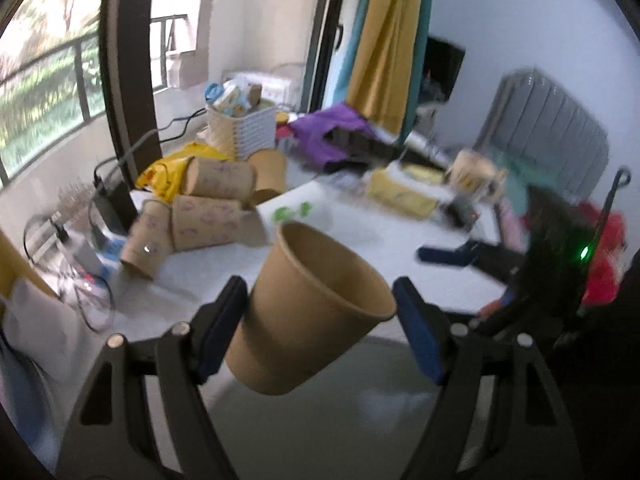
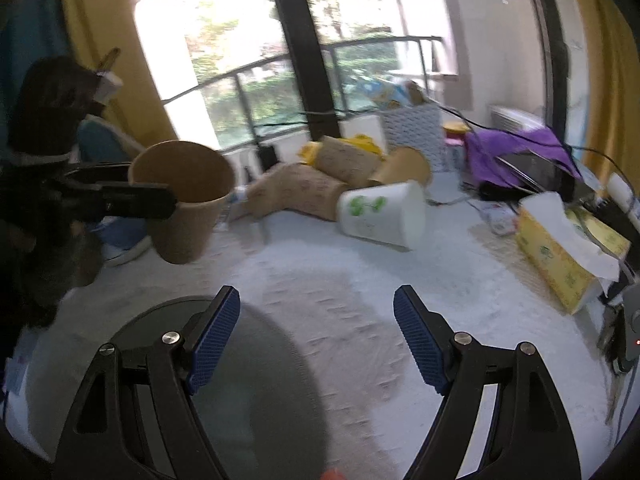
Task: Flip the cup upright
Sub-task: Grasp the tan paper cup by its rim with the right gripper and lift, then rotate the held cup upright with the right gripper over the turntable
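Observation:
A plain brown paper cup [image 1: 308, 312] is held in the air between the blue pads of my left gripper [image 1: 320, 328], mouth up and tilted toward the right. In the right wrist view the same cup [image 2: 184, 208] hangs above the table's left edge, gripped by the left gripper's black fingers [image 2: 132, 200]. My right gripper [image 2: 318, 344] is open and empty over the white table [image 2: 360, 300]. A white cup with a green print [image 2: 380, 212] lies on its side further back.
A pile of printed brown cups [image 2: 312, 188] lies at the back by a white basket [image 2: 412, 132]. A yellow tissue box [image 2: 560, 256] sits at the right. A dark round mat [image 2: 248, 400] lies under the right gripper. Purple cloth [image 2: 508, 148] and cables sit behind.

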The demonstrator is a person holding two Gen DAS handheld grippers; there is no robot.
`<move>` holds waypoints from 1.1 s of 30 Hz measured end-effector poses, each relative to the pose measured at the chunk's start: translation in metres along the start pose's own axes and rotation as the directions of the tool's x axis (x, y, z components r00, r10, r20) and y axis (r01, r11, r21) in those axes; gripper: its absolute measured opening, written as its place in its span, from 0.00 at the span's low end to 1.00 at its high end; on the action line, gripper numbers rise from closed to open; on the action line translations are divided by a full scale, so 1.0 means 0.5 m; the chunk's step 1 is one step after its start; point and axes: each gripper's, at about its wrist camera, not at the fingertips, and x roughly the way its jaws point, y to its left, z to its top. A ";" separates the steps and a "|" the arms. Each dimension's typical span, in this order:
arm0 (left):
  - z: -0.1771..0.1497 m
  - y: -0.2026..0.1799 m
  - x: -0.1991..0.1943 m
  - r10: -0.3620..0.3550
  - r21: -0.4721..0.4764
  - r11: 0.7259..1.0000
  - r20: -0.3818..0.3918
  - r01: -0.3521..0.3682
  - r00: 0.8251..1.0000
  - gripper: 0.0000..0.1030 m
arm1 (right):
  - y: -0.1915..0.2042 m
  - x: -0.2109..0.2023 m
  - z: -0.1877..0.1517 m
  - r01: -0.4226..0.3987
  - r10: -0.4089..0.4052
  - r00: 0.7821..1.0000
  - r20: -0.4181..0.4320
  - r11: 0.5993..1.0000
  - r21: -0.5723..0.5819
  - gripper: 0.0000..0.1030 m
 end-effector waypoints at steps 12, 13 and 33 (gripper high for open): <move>-0.136 -0.057 -0.096 -0.085 -0.257 0.958 0.164 0.126 0.983 0.74 | 0.115 -0.072 -0.024 -0.270 0.273 0.962 -0.007 0.948 -0.166 0.79; -0.146 -0.064 -0.099 -0.074 -0.265 0.957 0.167 0.117 0.983 0.74 | 0.122 -0.076 -0.027 -0.275 0.278 0.960 -0.007 0.946 -0.172 0.79; -0.249 -0.140 -0.121 -0.188 -0.420 0.852 0.313 0.313 0.931 0.74 | 0.184 -0.139 -0.077 -0.366 0.377 0.926 0.006 0.903 -0.224 0.79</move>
